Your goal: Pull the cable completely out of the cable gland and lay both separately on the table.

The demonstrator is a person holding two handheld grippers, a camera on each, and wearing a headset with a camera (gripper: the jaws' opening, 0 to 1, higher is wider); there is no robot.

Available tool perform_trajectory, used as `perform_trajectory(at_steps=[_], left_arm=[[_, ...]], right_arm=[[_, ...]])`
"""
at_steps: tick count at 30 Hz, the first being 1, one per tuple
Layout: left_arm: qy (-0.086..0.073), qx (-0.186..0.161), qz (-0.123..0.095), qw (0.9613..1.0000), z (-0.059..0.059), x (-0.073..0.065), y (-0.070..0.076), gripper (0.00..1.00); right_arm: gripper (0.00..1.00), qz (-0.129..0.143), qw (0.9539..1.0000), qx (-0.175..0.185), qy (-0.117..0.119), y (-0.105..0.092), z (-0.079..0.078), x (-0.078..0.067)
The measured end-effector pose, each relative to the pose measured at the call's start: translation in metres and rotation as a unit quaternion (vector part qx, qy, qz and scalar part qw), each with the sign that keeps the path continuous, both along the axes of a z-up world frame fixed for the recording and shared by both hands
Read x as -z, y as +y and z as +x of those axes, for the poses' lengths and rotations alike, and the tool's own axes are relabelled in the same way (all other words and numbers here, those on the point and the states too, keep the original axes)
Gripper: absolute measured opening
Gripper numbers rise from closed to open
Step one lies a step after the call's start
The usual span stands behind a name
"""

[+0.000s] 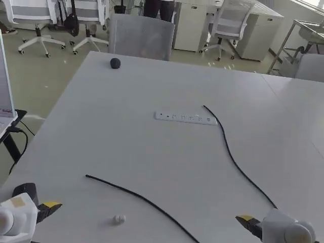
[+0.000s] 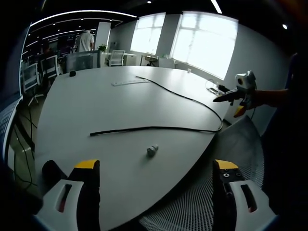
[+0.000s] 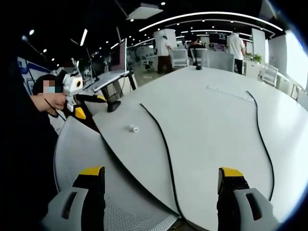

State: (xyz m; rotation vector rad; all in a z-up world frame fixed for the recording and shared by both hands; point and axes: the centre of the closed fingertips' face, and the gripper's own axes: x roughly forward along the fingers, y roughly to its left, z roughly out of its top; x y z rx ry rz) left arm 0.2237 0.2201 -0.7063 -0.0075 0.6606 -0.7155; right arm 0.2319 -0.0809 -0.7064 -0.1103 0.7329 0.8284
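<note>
The small white gland lies on the table at the lower left of the head view, near the black cable but apart from it; the cable's near run slants from left of centre down to the bottom edge; the left tongs are nearer the gland, which sits just ahead of them; the right tongs face the cable; both stand wide and empty.
</note>
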Motion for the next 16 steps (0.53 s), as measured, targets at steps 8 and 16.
perform_trajectory(at_steps=[8,16], left_arm=[[0.004,0.000,0.010,0.9999,-0.0047,0.0010,0.0020,0.99],[0.009,0.006,0.011,0.9999,-0.0089,0.0048,-0.0021,0.99]], right_arm=[[0.99,-0.009,0.9999,-0.005,0.014,-0.0008,-0.0057,0.0092],[0.99,-0.007,0.9999,-0.004,0.011,-0.0010,-0.0074,0.0076]])
